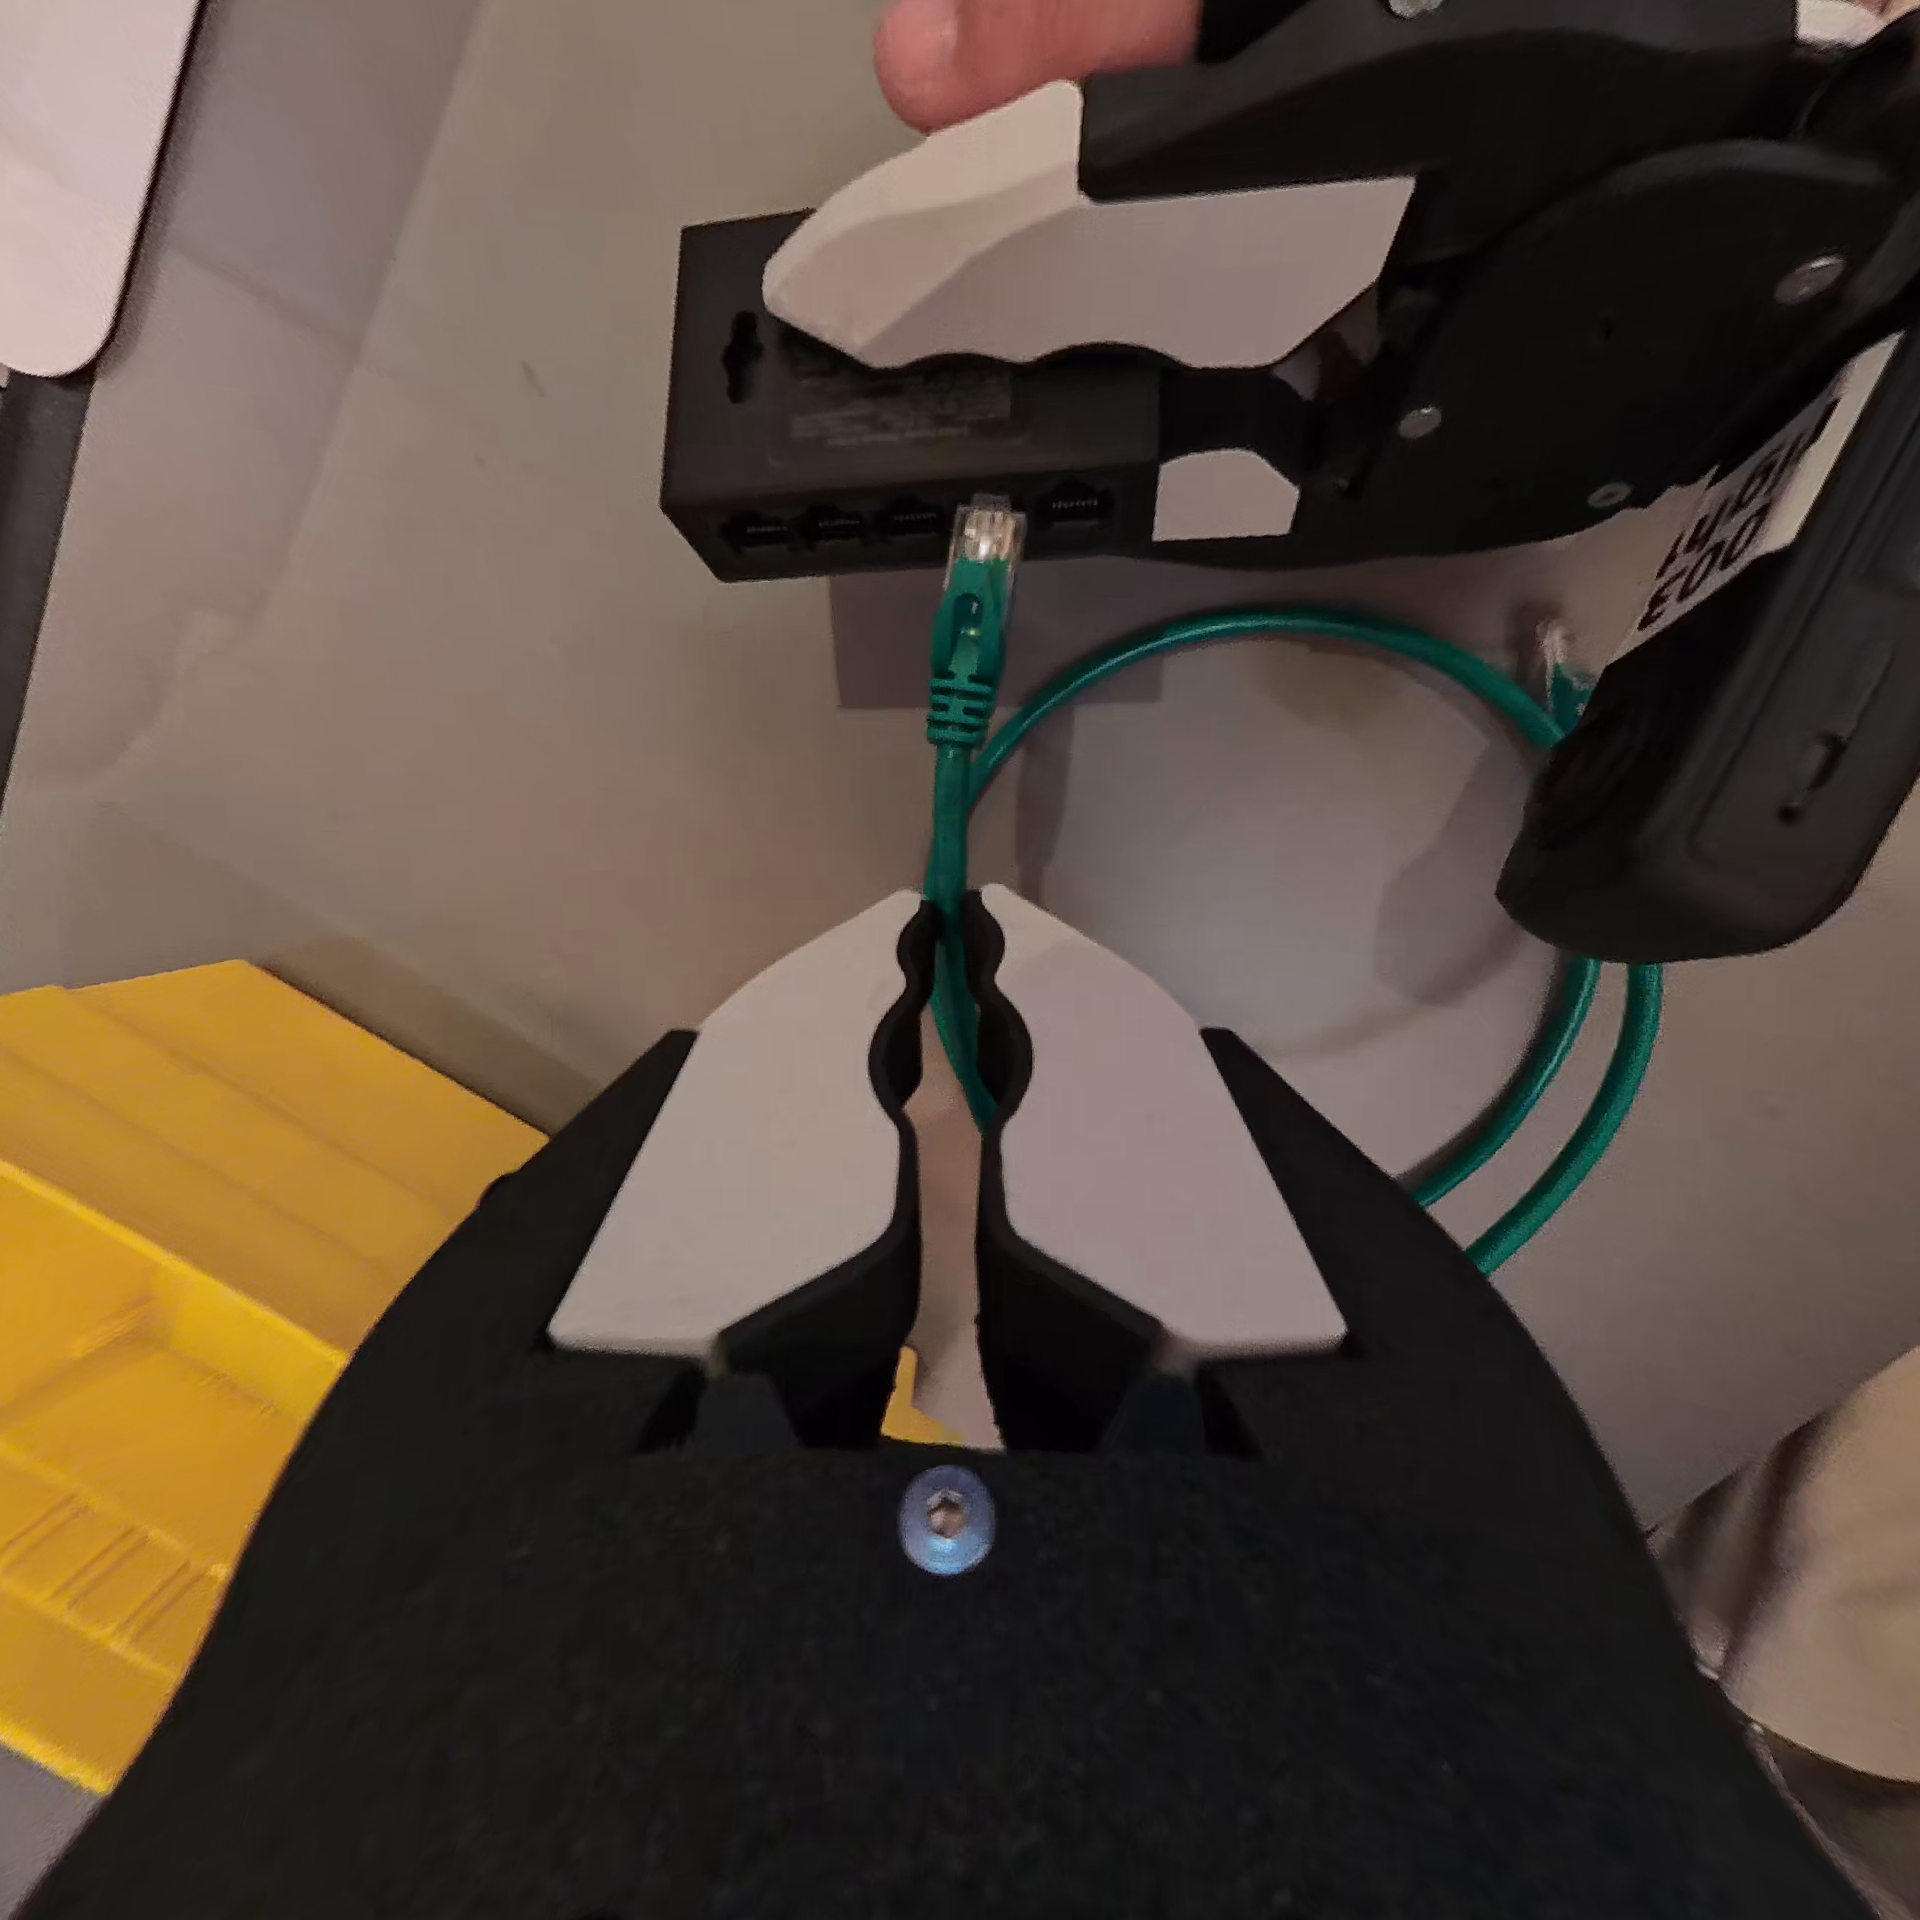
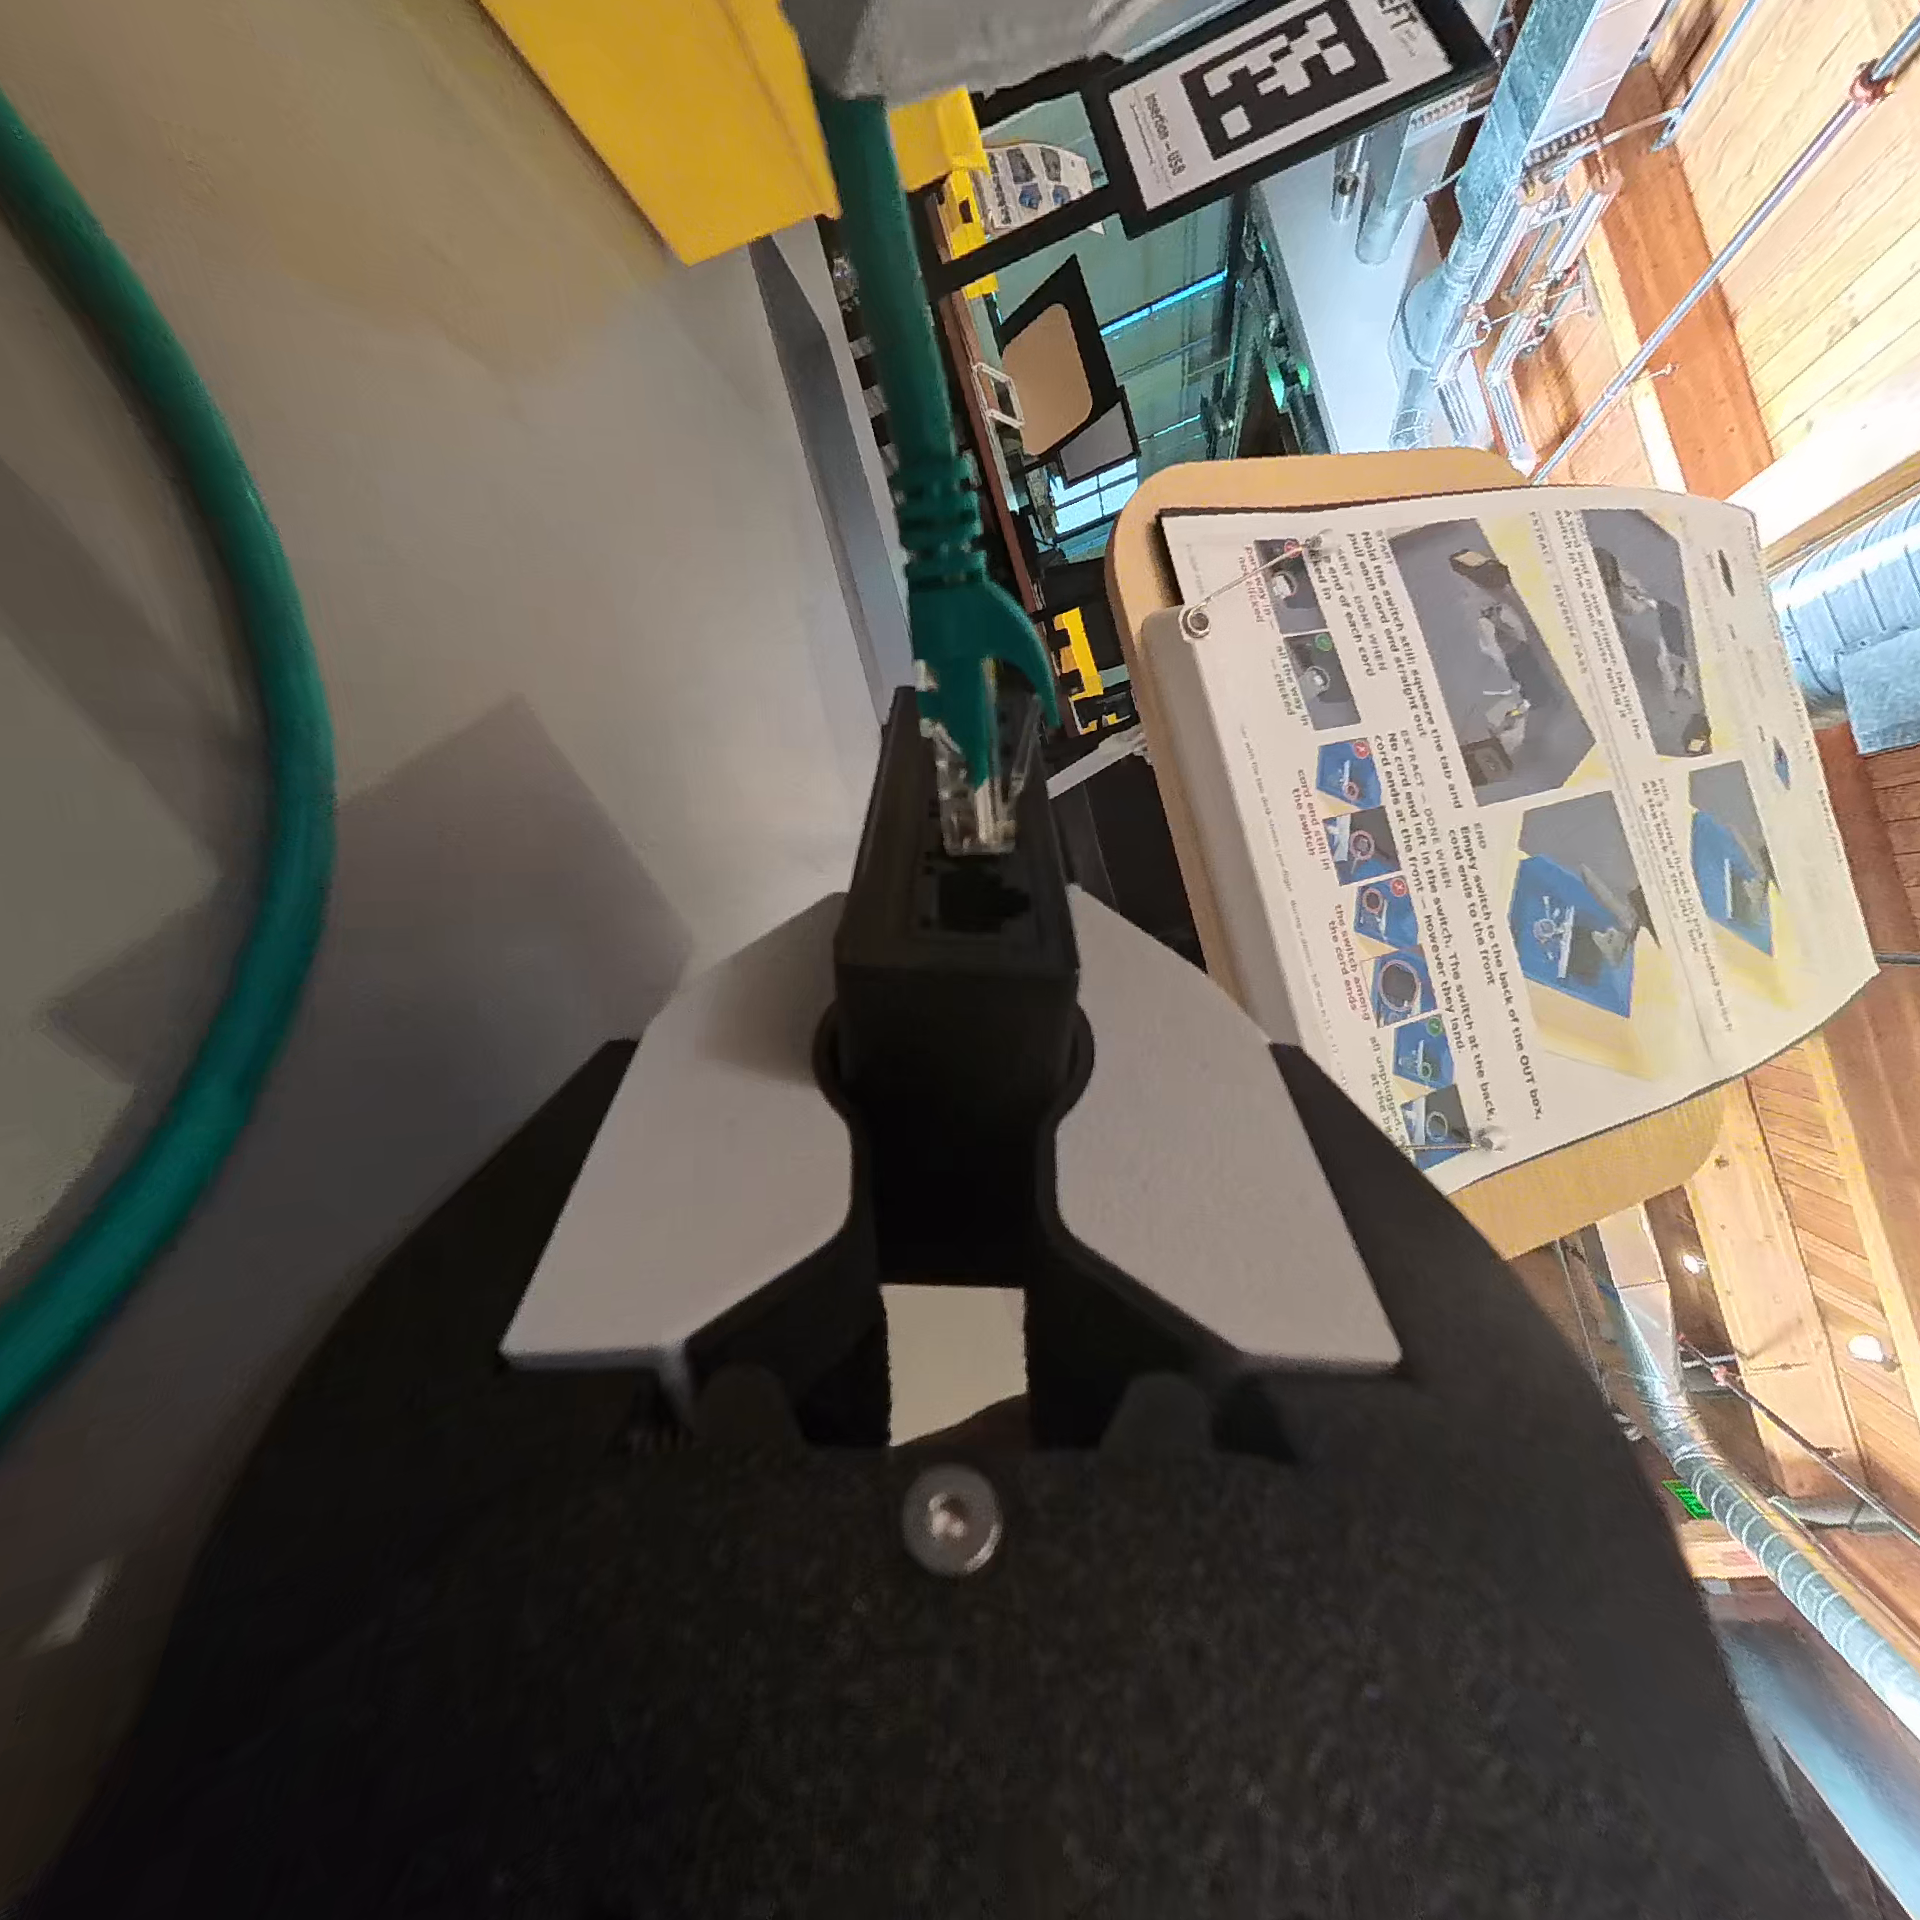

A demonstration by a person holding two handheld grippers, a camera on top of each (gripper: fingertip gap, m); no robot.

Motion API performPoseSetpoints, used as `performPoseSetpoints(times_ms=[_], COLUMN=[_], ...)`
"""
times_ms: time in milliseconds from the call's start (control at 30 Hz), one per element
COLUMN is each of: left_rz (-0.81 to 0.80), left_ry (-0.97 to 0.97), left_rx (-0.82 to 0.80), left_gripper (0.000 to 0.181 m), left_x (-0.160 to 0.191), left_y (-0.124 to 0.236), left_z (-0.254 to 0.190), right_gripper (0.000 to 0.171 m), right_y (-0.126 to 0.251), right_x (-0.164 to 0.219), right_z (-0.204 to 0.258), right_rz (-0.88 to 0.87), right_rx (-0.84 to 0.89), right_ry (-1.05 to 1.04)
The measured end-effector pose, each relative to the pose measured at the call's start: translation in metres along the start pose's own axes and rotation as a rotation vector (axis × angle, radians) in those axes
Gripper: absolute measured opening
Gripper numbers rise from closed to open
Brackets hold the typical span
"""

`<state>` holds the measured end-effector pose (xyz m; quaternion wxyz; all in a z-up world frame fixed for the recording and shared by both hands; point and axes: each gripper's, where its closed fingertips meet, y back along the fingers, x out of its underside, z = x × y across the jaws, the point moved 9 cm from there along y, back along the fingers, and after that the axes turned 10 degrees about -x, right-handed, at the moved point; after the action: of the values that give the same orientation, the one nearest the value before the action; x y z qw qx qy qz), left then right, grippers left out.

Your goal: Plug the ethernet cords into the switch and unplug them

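Observation:
My left gripper is shut on a green ethernet cord a short way behind its plug. The clear plug points at the port row of the black switch and sits right at one port; I cannot tell if it is seated. My right gripper is shut on the end of the switch and holds it above the white surface. It also shows in the left wrist view. In the right wrist view the plug meets the switch's port face. The cord's far plug lies loose.
A yellow bin stands at the lower left of the left wrist view, and it also shows in the right wrist view. The cord loops over the white surface to the right. An instruction sheet on a board stands beyond the switch.

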<state>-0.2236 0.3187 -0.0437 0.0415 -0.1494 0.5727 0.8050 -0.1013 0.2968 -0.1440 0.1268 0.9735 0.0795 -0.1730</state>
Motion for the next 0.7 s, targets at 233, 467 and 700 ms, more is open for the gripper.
performPoseSetpoints(times_ms=[233, 467, 700], left_rz=[-0.054, -0.172, -0.382], left_ry=[0.062, 0.109, 0.130], left_rx=[0.090, 0.161, 0.200], left_gripper=[0.004, 0.004, 0.006], left_x=[-0.0032, -0.0013, 0.0018], left_y=[0.0022, 0.0020, -0.0046], left_z=[-0.0034, 0.0018, -0.0016], right_gripper=[0.030, 0.030, 0.030], right_y=[-0.0002, 0.0023, 0.0076], right_x=[0.0015, 0.0033, -0.0027], right_z=[0.0006, -0.0037, -0.0053], right_rz=[0.011, -0.013, -0.092], right_rx=[-0.008, -0.017, -0.021], right_ry=[-0.006, -0.070, -0.107])
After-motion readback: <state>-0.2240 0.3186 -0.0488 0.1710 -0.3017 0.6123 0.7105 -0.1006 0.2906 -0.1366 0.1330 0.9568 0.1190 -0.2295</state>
